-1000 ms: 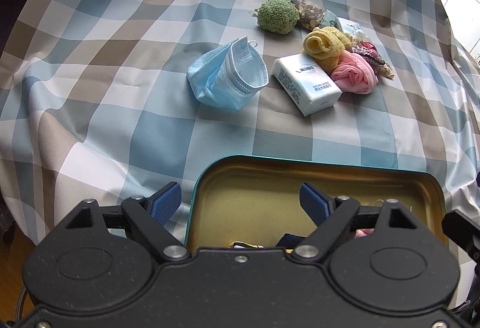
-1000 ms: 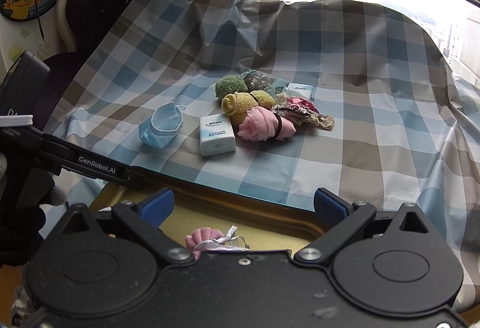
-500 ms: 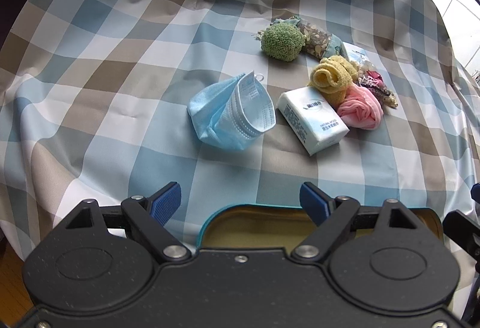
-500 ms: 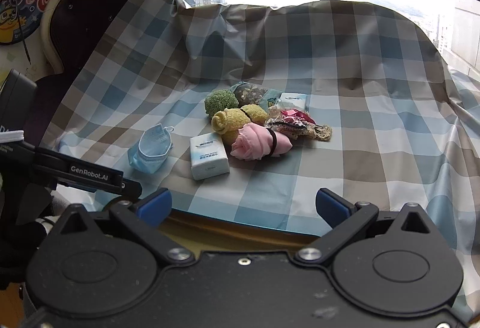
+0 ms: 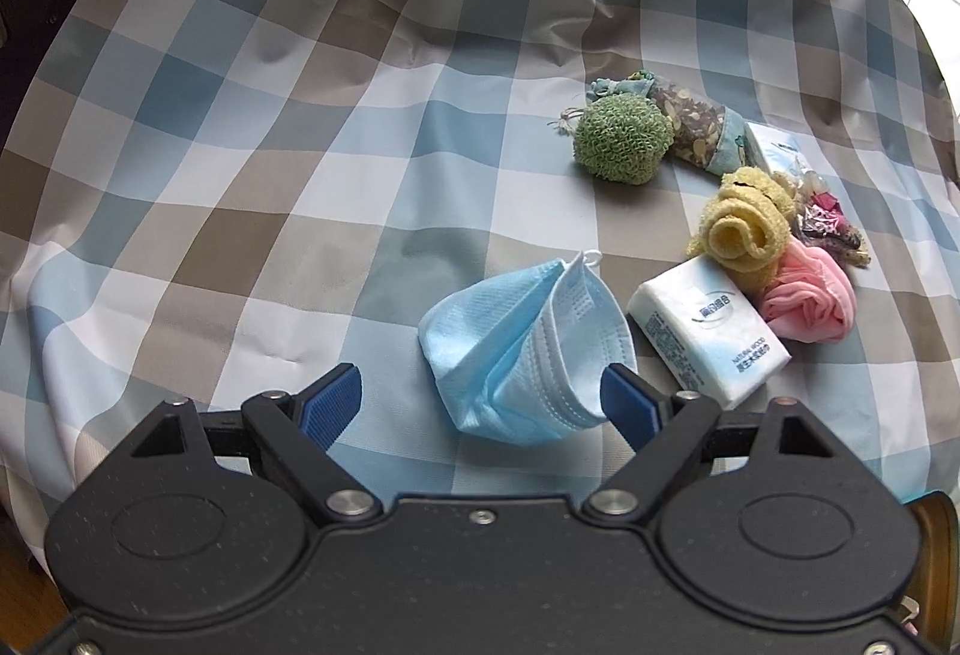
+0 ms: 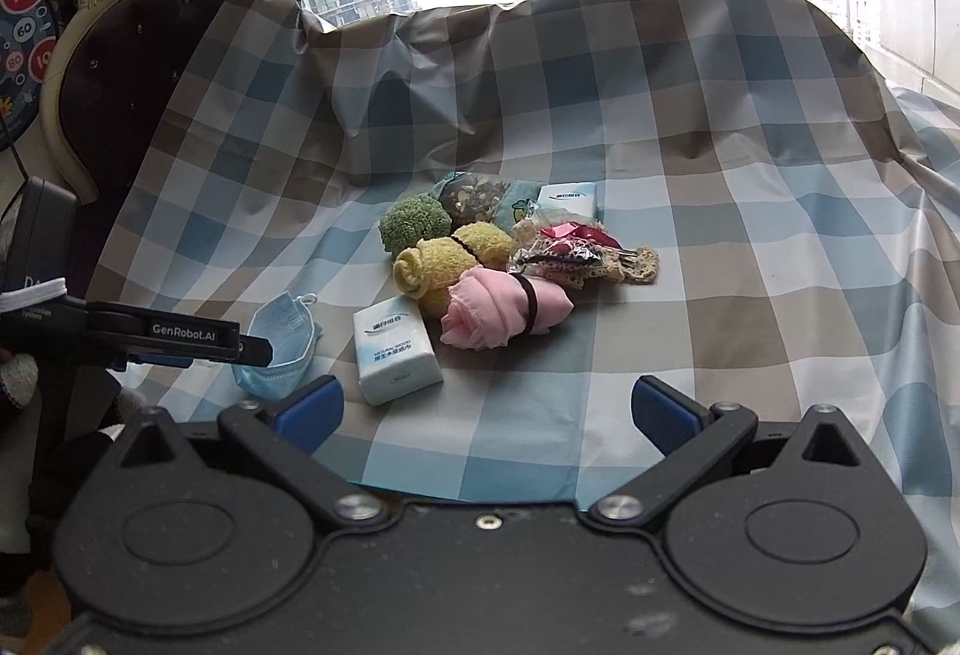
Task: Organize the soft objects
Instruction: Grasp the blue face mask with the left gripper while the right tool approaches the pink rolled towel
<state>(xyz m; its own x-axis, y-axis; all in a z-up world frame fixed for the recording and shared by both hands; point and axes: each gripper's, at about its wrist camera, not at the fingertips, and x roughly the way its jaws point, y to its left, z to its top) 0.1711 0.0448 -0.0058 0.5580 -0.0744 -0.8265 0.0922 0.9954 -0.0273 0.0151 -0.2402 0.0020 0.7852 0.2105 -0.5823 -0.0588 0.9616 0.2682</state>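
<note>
Left claw (image 5: 480, 397) wide open, empty; blue face mask (image 5: 528, 349) lies just ahead between its fingers, nearest the desk's (image 5: 252, 163) near edge, untouched. Right claw (image 6: 486, 409) also open, empty, farther from the mask, so I'd judge the left takes it.

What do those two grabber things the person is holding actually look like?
Both are matt black plastic. The left gripper and right gripper each have two angular fingers tipped with ribbed blue pads, round housings and silver screws. White "GenRobot.AI" lettering marks the left one's side.
</note>
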